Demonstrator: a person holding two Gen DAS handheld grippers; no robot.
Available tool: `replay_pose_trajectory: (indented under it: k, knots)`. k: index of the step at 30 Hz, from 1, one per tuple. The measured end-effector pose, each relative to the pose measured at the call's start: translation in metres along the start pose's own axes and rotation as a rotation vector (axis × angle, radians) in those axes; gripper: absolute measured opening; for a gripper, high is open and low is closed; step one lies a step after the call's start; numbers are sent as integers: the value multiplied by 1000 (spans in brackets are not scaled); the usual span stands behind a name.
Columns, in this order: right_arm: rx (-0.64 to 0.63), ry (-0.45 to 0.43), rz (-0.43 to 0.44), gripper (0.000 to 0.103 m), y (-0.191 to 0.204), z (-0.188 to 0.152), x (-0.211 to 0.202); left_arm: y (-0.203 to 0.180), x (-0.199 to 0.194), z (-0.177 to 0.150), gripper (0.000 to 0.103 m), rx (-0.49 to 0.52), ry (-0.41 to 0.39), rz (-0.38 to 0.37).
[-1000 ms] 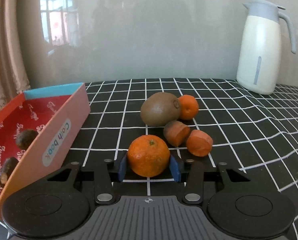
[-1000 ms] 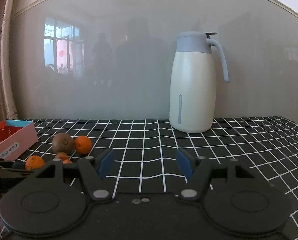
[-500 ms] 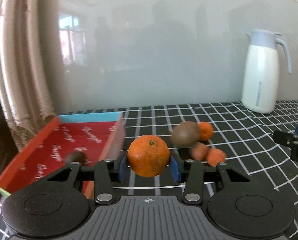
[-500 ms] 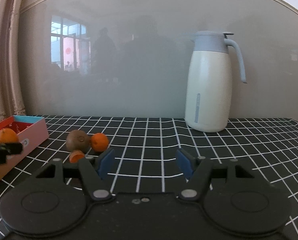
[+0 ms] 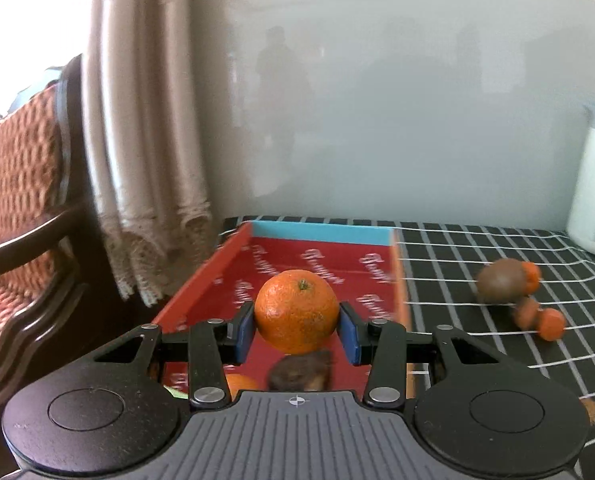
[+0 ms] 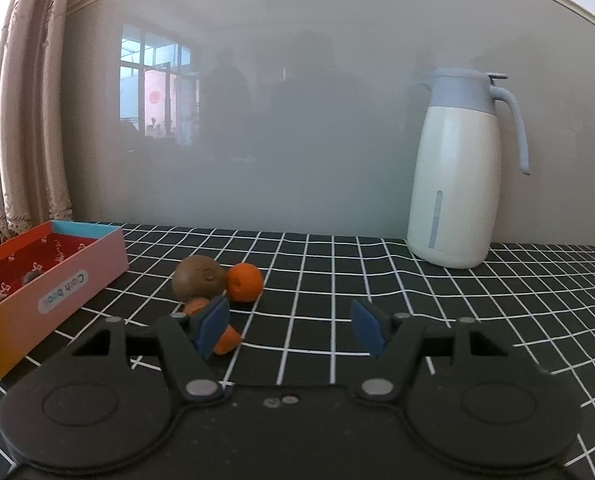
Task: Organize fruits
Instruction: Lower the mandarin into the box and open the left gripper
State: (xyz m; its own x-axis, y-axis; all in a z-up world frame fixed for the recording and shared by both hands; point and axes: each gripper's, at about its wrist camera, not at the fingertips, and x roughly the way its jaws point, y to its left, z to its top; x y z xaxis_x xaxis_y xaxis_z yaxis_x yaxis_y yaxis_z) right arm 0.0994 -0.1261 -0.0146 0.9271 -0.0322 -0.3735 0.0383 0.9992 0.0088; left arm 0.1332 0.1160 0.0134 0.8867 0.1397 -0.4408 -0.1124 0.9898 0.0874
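Step in hand: carry to box. Left gripper (image 5: 296, 330) clenched on a mandarin (image 5: 296, 311), held above the red interior of the box (image 5: 213, 276); a dark fruit (image 5: 299, 372) lies beneath. Next, by my reading: lower, then release clear of that fruit.

Right gripper (image 6: 288, 326) empty, jaws spread, above the checked cloth (image 6: 377, 280). Only its view shows clearly the kiwi (image 6: 198, 278), second mandarin (image 6: 245, 282) and whole thermos jug (image 6: 455, 172).
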Motion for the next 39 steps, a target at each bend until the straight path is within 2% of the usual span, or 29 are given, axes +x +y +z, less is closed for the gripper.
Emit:
replay_pose_trajectory:
  k: [6, 15, 20, 21, 22, 24, 29, 32, 39]
  knots:
    - [-19, -3, 6, 67, 8, 0, 2, 16, 19, -10, 44, -20, 31, 23]
    - [-44, -1, -3, 67, 12, -2, 5, 19, 26, -10, 44, -41, 13, 46]
    - [-47, -2, -5, 68, 12, -2, 4, 14, 26, -9, 44, -17, 7, 53]
    - [-48, -3, -5, 68, 12, -2, 4, 12, 24, -9, 49, -10, 4, 51]
    - [-47, -3, -5, 68, 12, -2, 3, 10, 22, -9, 64, -4, -2, 43]
    - [-47, -5, -6, 69, 12, -2, 2, 7, 17, -8, 81, 7, -22, 53]
    - [-43, -13, -9, 70, 8, -1, -2, 7, 8, -4, 82, -16, -34, 38]
    - [-42, -17, -12, 75, 6, -1, -4, 6, -1, -2, 102, -49, -44, 9]
    - [-51, -32, -5, 77, 4, 0, -9, -9, -19, -4, 103, -16, -72, -2]
